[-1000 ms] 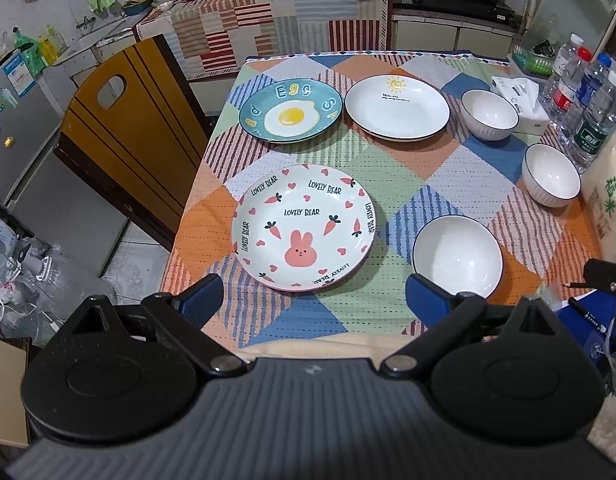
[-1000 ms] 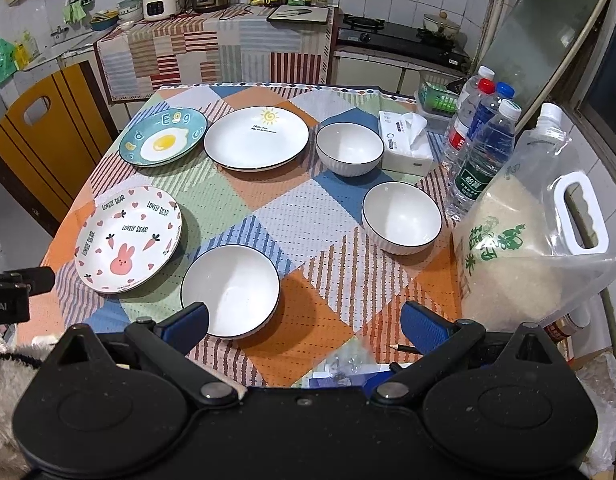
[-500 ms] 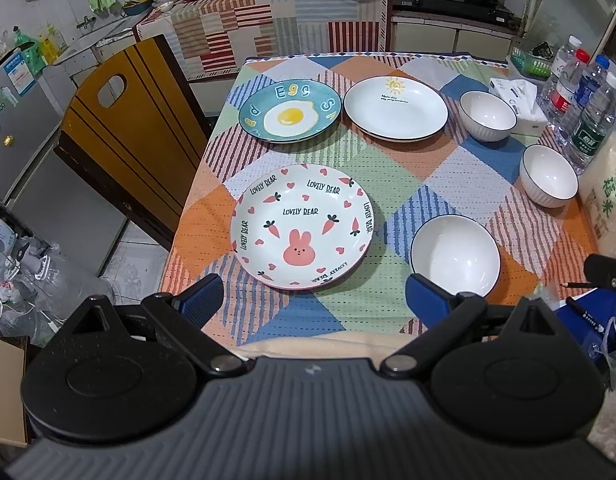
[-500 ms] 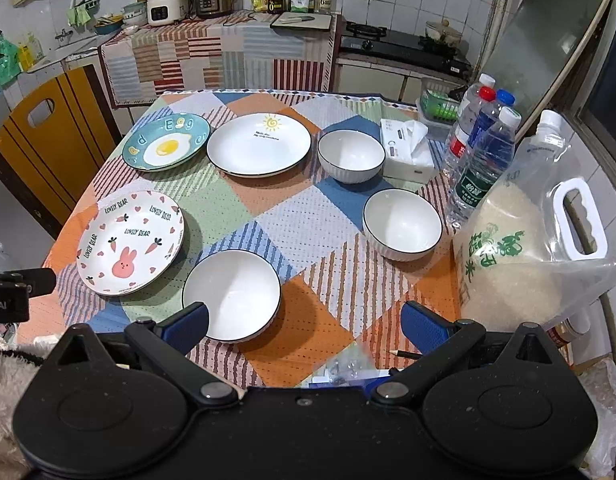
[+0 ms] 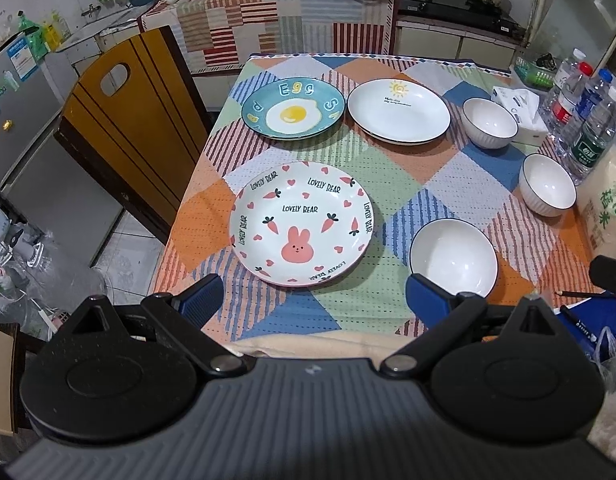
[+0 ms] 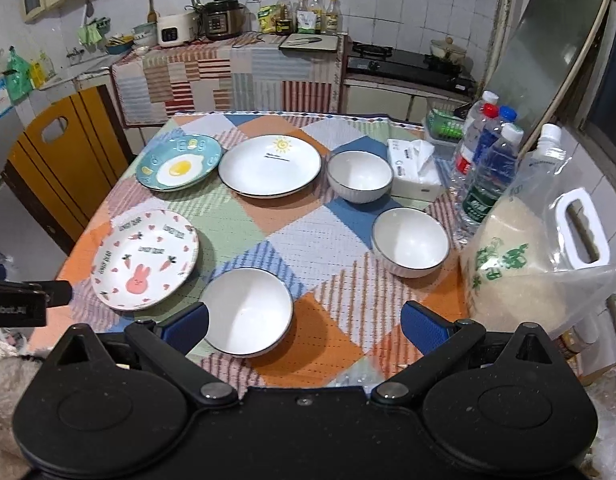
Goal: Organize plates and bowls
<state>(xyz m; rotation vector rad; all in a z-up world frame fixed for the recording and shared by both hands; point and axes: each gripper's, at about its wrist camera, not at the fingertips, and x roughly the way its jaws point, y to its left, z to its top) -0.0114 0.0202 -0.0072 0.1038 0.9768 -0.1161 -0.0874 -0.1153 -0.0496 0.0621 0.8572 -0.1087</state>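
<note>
Three plates lie on the patchwork table: a bunny plate [image 5: 301, 228] [image 6: 145, 258] near the front left, a teal egg plate [image 5: 292, 109] [image 6: 179, 168] and a white sun plate [image 5: 399, 110] [image 6: 269, 165] behind. Three white bowls stand apart: near [image 5: 454, 258] [image 6: 247, 316], middle right [image 5: 548, 190] [image 6: 410, 240], far [image 5: 490, 122] [image 6: 359, 175]. My left gripper [image 5: 314, 300] is open and empty, at the table's front edge before the bunny plate. My right gripper [image 6: 303, 326] is open and empty, over the near bowl's side.
Water bottles [image 6: 488, 168], a tissue box [image 6: 414, 174] and a rice bag [image 6: 528, 256] crowd the table's right edge. A wooden chair [image 5: 123, 128] stands at the left. A pencil [image 5: 576, 293] lies at the front right corner.
The right gripper's view has tilted up and moved slightly forward, so the table sits lower in it. The left gripper has hardly moved. Plates and bowls stay in place.
</note>
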